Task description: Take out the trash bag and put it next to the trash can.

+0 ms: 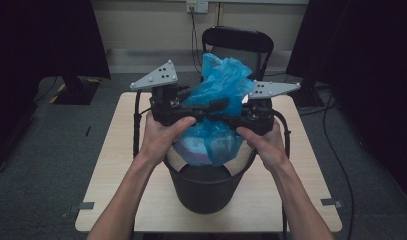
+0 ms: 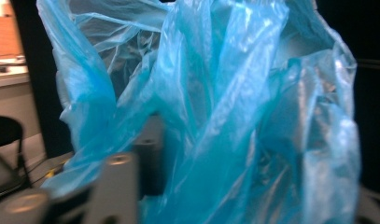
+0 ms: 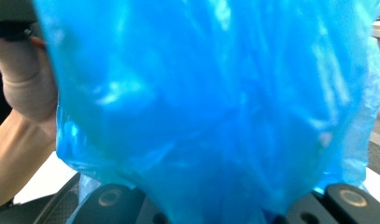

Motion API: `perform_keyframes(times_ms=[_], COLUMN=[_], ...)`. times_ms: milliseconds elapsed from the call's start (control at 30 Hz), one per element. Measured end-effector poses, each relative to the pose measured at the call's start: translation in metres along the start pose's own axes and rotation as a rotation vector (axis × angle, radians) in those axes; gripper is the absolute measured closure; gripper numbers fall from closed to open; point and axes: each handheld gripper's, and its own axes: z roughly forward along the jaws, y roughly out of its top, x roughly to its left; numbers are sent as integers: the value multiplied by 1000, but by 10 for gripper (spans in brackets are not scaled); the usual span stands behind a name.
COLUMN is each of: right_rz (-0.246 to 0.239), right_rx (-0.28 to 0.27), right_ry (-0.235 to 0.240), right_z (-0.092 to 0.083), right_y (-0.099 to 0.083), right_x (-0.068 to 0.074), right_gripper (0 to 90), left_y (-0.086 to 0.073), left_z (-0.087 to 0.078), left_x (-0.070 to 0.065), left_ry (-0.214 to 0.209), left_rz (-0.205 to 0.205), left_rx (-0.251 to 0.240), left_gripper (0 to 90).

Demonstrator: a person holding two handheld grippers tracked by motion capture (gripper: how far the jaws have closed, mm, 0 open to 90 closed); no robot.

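i've got the blue bag [image 1: 218, 95] gathered above the black bin [image 1: 208, 187], right gripper [image 1: 239, 112] clamped on it, left gripper [image 1: 198, 107] jaws part open w/ plastic between, so lifting it out is still left imo.

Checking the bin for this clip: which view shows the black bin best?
The high view: the black bin stands whole on the table, the blue bag rising from it. Both gripper views show bag plastic up close, hiding it.
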Motion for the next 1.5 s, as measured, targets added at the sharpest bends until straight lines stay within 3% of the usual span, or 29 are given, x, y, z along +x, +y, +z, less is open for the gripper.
perform_keyframes(times_ms=[100,133,200,233,333,667,967,1167,1200,1367,1400,1500], right_rz=[11,16,18,25,46,84,146,155,154,142,139,134], right_rx=[-17,-44,-54,-71,-98,-165,-210,-214,-211,-233,-235,-243], right_ry=[-5,-12,-17,-42,-41,-90,-122,-131,-136,-162,-170,-189], right_z=[-2,-6,-8,-11,-13,-17,-16,-15,-15,-20,-21,-27], right_y=[1,2,3,5,6,13,16,22,23,29,31,35], right_x=[-4,-8,-10,-16,-24,-45,-67,-75,-75,-74,-74,-77], right_gripper=[851,852,852,853,853,855,856,856,857,858,858,857], left_y=[1,1,1,1,1,1,-1,-9,-9,-3,-1,3], left_z=[-2,-4,-5,-6,-6,-11,-15,-4,-2,4,5,7], left_x=[3,6,7,7,9,7,9,16,18,32,34,38], left_ry=[20,36,49,63,79,108,124,184,190,192,192,204], left_rz=[-6,-15,-16,-18,-32,-24,-20,-32,-29,-14,-5,7], left_rx=[-8,-19,-25,-30,-42,-57,-21,22,24,19,15,4], left_gripper=[368,308,287,247,195,177,201,311,448,785,836,861])
